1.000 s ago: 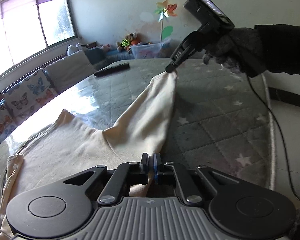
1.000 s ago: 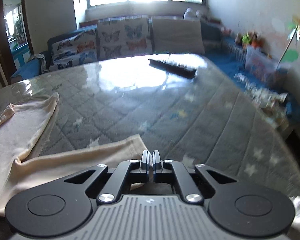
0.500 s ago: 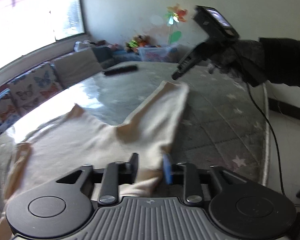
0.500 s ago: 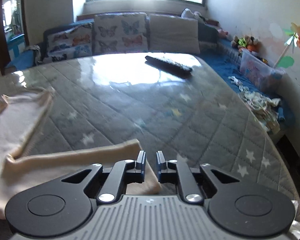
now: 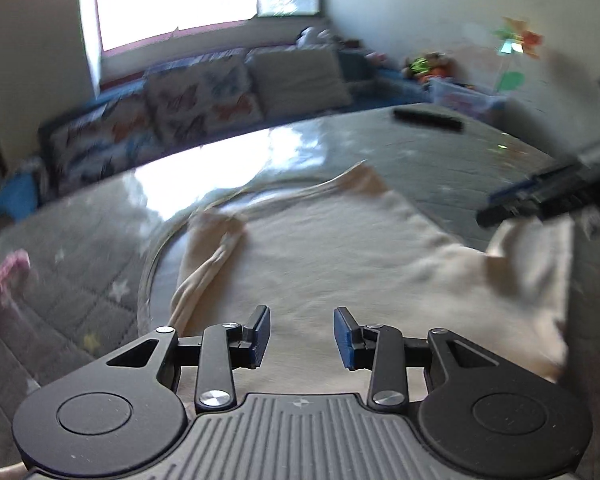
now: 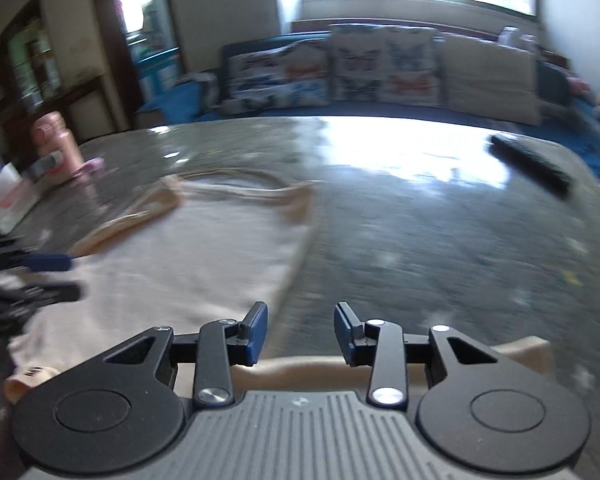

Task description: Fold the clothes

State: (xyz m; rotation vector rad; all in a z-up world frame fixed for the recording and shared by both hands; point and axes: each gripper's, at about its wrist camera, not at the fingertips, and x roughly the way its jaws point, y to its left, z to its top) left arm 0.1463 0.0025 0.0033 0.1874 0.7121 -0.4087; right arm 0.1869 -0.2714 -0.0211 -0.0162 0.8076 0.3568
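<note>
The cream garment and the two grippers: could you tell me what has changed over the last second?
Both grippers let go: the left gripper and right gripper, a second ago shut on the cream garment, have just been opening, nothing pinched now. Both views swung left. The garment still lies on the quilted table, the dark remote unmoved.

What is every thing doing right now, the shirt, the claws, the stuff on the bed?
Cream cotton shirt: spread flat, one edge rumpled, let go.
Left claw: open, just been opening, holds nothing.
Right claw: open, just been opening, holds nothing.
Black remote control: lying flat.
Pink bottle: standing upright.
</note>
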